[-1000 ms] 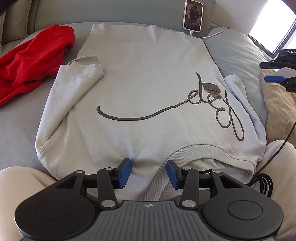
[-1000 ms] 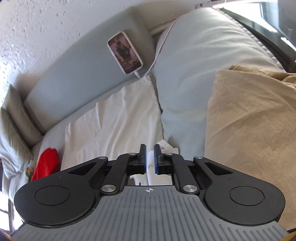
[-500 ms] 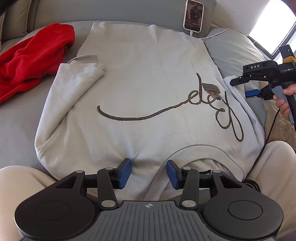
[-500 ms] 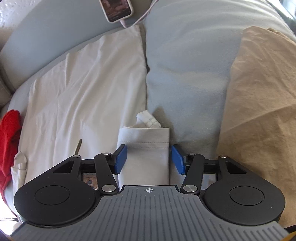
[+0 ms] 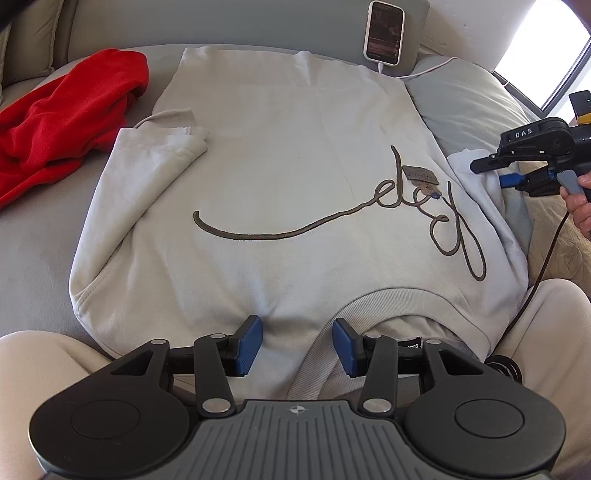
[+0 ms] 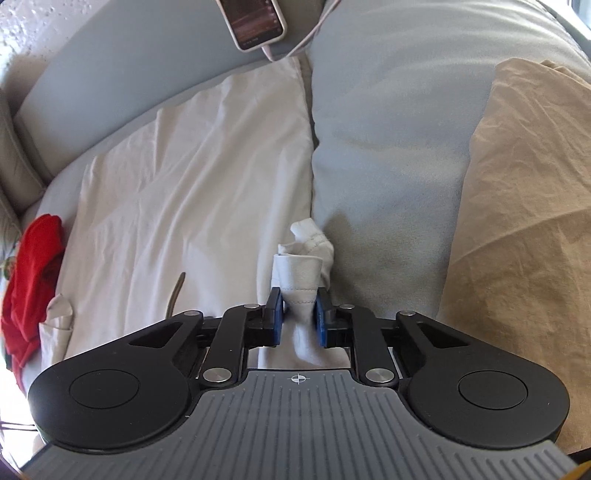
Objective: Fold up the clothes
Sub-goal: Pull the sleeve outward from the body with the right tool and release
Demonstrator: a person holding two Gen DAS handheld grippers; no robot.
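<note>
A: Position of sweatshirt [image 5: 280, 177]?
B: Spread front-up on grey sofa seat [image 5: 33, 236], collar [image 5: 373, 306] nearest left gripper [image 5: 297, 345], hem toward sofa backrest [image 5: 221, 22]. Brown script lettering [image 5: 332, 218] across chest.

A: Left gripper state?
B: Jaws apart, blue pads [image 5: 248, 345] hovering over fabric just beside collar rib. Nothing gripped.

A: Right gripper [image 6: 298, 316]?
B: Clamped on sleeve cuff [image 6: 301, 273] of sweatshirt, at garment edge on the phone-cable side. Fabric bunched between pads, cuff end sticking out past fingertips. Seen from left wrist view: right gripper [image 5: 509, 180] at that same edge, held by right hand [image 5: 580, 206].

A: Other sleeve?
B: Folded sleeve [image 5: 155, 155] lying across sweatshirt body, opposite edge from right gripper, cuff pointing toward centre.

A: Surroundings relative to sweatshirt?
B: Red garment [image 5: 62, 118] crumpled beside folded-sleeve edge. Phone [image 5: 384, 31] propped against backrest beyond hem, white cable [image 5: 424, 72] plugged in. Grey cushion [image 6: 388, 129] flanking right-gripper edge; tan blanket [image 6: 524, 206] beyond cushion.
</note>
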